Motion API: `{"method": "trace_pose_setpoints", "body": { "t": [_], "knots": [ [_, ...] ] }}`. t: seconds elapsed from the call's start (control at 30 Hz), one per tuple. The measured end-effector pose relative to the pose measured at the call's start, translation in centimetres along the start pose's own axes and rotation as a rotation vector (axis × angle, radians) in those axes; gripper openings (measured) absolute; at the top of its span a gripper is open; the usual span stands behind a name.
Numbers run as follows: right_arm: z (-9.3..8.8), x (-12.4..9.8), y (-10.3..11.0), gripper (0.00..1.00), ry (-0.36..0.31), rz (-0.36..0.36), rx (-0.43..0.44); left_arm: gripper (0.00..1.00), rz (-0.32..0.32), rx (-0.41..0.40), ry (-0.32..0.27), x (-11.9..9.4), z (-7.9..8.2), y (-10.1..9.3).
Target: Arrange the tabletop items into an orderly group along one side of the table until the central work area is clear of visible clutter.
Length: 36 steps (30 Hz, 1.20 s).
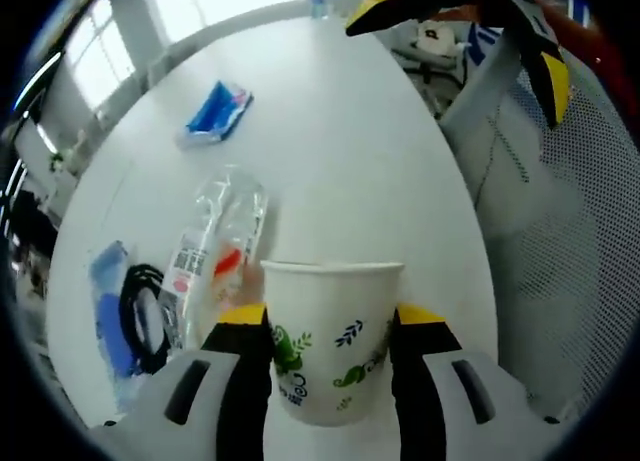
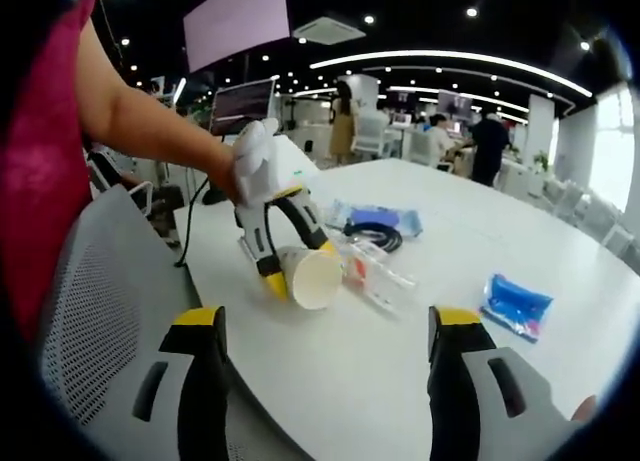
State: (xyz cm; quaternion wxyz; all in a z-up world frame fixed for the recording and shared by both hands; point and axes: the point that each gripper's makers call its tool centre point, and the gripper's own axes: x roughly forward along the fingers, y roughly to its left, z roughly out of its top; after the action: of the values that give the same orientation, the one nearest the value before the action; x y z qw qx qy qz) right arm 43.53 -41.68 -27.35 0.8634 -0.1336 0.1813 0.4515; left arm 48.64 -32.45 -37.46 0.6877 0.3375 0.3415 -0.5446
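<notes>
My left gripper [image 1: 331, 316] is shut on a white paper cup [image 1: 335, 346] printed with green and blue leaves, one jaw on each side of it. In the right gripper view the same gripper [image 2: 298, 263] holds the cup [image 2: 314, 278] tilted, its mouth facing the camera, low over the white table [image 2: 400, 371]. My right gripper [image 2: 325, 321] stands open with nothing between its jaws, and it hangs at the top of the left gripper view [image 1: 460, 41]. A clear plastic packet [image 1: 222, 243] [image 2: 378, 268] lies just beyond the cup.
A blue packet [image 1: 217, 111] [image 2: 515, 306] lies farther out on the table [image 1: 340, 151]. A blue bag with a coiled black cable [image 1: 125, 316] [image 2: 375, 221] sits beside the clear packet. A grey mesh chair [image 1: 570, 231] [image 2: 100, 301] stands at the table's edge. A person's arm [image 2: 150, 131] reaches in.
</notes>
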Motion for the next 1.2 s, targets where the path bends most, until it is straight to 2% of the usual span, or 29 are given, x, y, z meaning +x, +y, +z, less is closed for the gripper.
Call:
{"method": "trace_pose_setpoints", "body": {
  "t": [0.5, 0.87, 1.2],
  "knots": [
    [-0.3, 0.1, 0.4, 0.82, 0.015, 0.017, -0.007, 0.44, 0.058, -0.068, -0.116, -1.7, 1.4, -0.1],
    [-0.5, 0.1, 0.6, 0.82, 0.028, 0.026, -0.011, 0.43, 0.124, -0.131, -0.214, -3.7, 2.0, 0.8],
    [-0.9, 0.2, 0.8, 0.82, 0.049, 0.033, -0.017, 0.43, 0.205, -0.2, -0.32, -6.5, 2.4, 2.4]
  ]
}}
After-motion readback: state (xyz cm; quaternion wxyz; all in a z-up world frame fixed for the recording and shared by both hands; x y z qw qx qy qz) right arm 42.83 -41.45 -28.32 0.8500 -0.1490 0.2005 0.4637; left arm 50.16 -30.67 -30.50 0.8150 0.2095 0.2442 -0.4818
